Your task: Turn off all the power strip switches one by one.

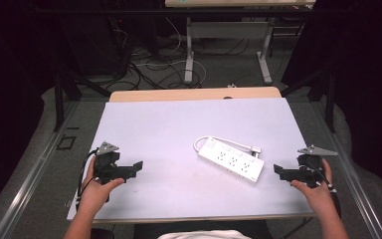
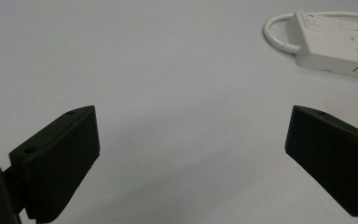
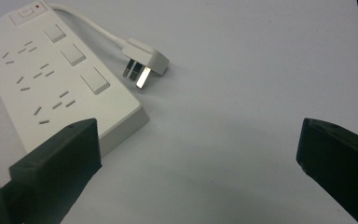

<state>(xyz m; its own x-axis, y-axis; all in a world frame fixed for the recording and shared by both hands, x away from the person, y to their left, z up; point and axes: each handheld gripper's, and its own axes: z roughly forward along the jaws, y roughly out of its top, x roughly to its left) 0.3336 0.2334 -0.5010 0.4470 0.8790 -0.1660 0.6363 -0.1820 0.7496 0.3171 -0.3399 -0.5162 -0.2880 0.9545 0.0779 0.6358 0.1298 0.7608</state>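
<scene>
A white power strip lies flat on the white table, slightly right of centre, with its short cable looping to a white plug. My left gripper rests near the table's left front, open and empty, aimed toward the strip, which lies well ahead of it. At the right front my right gripper is open too, with the strip's near end just ahead of its left jaw and the plug with bare prongs beyond.
The white table top ends close behind my hands at the front edge. Behind the table lie a wooden strip, floor cables and the legs of another desk. Metal rails run along both sides.
</scene>
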